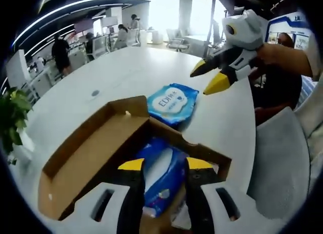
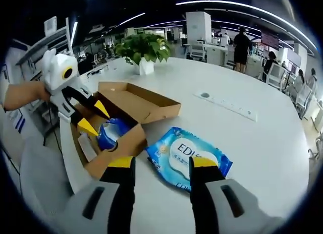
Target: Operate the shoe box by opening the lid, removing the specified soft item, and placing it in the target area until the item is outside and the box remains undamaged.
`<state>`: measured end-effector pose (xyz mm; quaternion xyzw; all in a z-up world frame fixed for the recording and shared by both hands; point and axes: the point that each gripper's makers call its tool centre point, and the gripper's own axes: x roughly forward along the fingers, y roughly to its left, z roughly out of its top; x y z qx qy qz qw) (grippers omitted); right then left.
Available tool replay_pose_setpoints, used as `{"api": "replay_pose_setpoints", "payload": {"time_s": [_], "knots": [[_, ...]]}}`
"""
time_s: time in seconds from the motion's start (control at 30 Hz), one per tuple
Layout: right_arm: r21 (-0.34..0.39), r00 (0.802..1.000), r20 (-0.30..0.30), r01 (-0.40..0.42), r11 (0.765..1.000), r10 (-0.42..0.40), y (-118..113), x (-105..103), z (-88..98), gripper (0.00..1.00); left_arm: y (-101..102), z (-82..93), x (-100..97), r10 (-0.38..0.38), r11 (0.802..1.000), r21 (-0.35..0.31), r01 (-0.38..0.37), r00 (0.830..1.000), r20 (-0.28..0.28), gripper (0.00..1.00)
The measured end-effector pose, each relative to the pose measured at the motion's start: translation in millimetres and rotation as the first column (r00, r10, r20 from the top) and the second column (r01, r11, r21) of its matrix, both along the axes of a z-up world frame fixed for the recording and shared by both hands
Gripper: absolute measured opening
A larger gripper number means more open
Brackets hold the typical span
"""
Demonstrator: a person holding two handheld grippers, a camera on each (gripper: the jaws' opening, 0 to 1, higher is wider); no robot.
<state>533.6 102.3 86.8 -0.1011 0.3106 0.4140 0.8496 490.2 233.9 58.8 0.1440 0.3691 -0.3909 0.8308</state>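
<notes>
Two blue wet-wipe packs are in play here, so I'd call this mid-task. Working left to right in the left gripper view: the shoe box [image 1: 96, 153] sits open on the white bench [image 1: 126, 67], lid flap folded back to the left. My left gripper [image 1: 164, 166] hovers over the pack in the box [image 1: 161, 178], jaws apart with nothing between them yet. Just past the far right edge of the box lies the pack on the bench [image 1: 172, 103], already out. Further right, my right gripper [image 1: 211, 77] hangs above the bench, jaws apart and empty. Next I'd guess: drop the left one, pinch the soft pack gently, and lift clear of the cardboard walls.
</notes>
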Motion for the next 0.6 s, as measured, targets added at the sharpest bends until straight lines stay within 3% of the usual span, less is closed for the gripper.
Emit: {"api": "replay_pose_setpoints", "payload": {"time_s": [0.6], "knots": [[-0.036, 0.978, 0.072, -0.192, 0.981, 0.194, 76.1, -10.5, 3.9, 0.33, 4.0, -27.3, -5.7, -0.056, 0.998, 0.020, 0.057, 0.998, -0.025, 0.18]]}}
